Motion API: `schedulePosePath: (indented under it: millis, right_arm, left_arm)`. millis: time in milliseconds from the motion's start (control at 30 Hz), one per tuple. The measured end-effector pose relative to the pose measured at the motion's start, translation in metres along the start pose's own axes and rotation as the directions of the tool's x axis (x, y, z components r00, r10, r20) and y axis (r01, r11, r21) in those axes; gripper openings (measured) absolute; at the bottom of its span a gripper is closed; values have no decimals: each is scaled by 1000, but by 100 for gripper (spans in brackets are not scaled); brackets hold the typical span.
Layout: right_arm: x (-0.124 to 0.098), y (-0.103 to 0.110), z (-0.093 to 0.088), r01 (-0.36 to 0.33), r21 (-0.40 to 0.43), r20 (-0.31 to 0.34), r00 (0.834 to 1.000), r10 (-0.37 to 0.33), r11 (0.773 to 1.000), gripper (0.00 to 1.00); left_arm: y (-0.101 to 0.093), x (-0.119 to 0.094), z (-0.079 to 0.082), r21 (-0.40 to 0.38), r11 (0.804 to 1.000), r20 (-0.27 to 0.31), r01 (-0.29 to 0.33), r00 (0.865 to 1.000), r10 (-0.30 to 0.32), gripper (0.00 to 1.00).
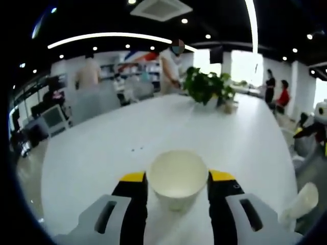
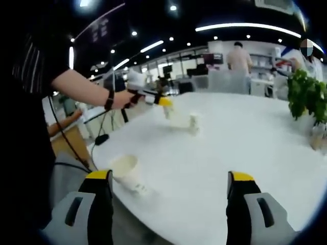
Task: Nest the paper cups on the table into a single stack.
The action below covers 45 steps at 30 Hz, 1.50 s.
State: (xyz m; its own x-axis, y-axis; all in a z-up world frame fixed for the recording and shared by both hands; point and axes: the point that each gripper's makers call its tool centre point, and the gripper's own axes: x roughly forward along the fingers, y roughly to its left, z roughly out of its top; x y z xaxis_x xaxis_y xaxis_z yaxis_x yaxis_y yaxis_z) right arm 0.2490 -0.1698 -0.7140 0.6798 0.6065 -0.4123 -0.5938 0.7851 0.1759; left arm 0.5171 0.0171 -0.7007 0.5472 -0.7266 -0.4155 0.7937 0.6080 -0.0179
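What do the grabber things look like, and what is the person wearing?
Each gripper, left and right, has two black jaws with yellow tips on pale grey bodies with dark slots. The person wears a dark striped top and a black wristband. Dark cables hang nearby.

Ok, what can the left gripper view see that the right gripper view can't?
Left gripper view: a paper cup up close between the jaws of the left claw, open mouth facing the camera. Right gripper view: a hand holding that claw over the table, a cup lying on its side near the edge, an upright cup, and the open right claw. Both: the white table and the leafy plant.
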Motion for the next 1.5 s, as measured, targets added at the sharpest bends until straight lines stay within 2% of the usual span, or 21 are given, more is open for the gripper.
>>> schedulePosePath:
  millis: [267, 400, 567, 700, 933, 1367, 1500]
  right_arm:
    - [-2, 6, 3, 5, 4, 24, 1000, -5, 1000, 90]
    - [-3, 8, 4, 6, -2, 27, 1000, -6, 1000, 90]
    - [-4, 9, 4, 10, -1, 33, 999, -10, 1000, 90]
    - [-3, 10, 4, 15, 1, 41, 999, -15, 1000, 90]
    - [-2, 14, 3, 19, 1, 51, 998, -20, 1000, 90]
    - [-2, 10, 8, 37, 2, 74, 997, -37, 999, 90]
    - [-2, 8, 9, 40, -4, 70, 997, -39, 999, 90]
  left_arm:
    - [-11, -18, 9, 18, 1000, 18, 2, 1000, -3, 45]
    - [-21, -29, 17, 15, 1000, 59, 13, 998, -14, 45]
    - [-27, -43, 22, 27, 1000, 80, 1, 997, -3, 45]
    - [-36, -57, 27, 68, 998, 97, 14, 995, -21, 45]
    - [-48, -70, 39, 50, 998, 140, 37, 989, -44, 45]
    - [-89, -82, 55, 116, 988, 175, 99, 978, -118, 45]
    - [-100, -80, 53, 125, 984, 165, 124, 976, -143, 45]
